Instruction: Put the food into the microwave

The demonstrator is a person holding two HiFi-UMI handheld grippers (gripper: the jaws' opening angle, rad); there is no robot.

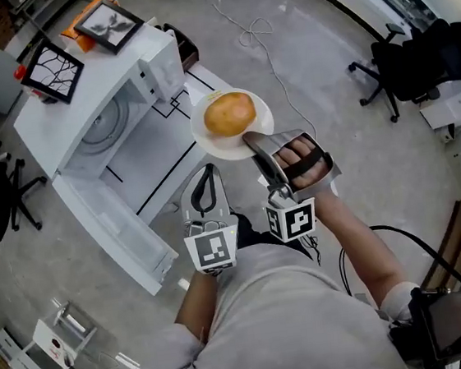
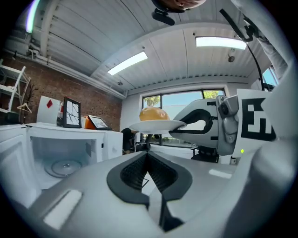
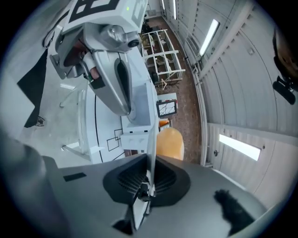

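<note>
A golden bun (image 1: 230, 112) lies on a white plate (image 1: 209, 140), held in the air just right of the white microwave (image 1: 147, 69). My right gripper (image 1: 249, 139) is shut on the plate's near rim. From the right gripper view the plate (image 3: 151, 130) runs edge-on between the jaws (image 3: 150, 162), the bun (image 3: 170, 142) beyond. The microwave door (image 1: 111, 226) hangs open, showing the glass turntable (image 1: 108, 127). My left gripper (image 1: 206, 169) hovers beside the plate, nearer to me, shut and empty. In the left gripper view (image 2: 148, 155) the plate (image 2: 156, 125) floats ahead, the oven cavity (image 2: 60, 155) to the left.
The microwave stands on a white table (image 1: 168, 145) marked with black lines. Two framed pictures (image 1: 52, 72) (image 1: 109, 24) rest on top of the oven. Office chairs stand at the left (image 1: 0, 197) and far right (image 1: 415, 59). A cable (image 1: 254, 28) loops on the floor.
</note>
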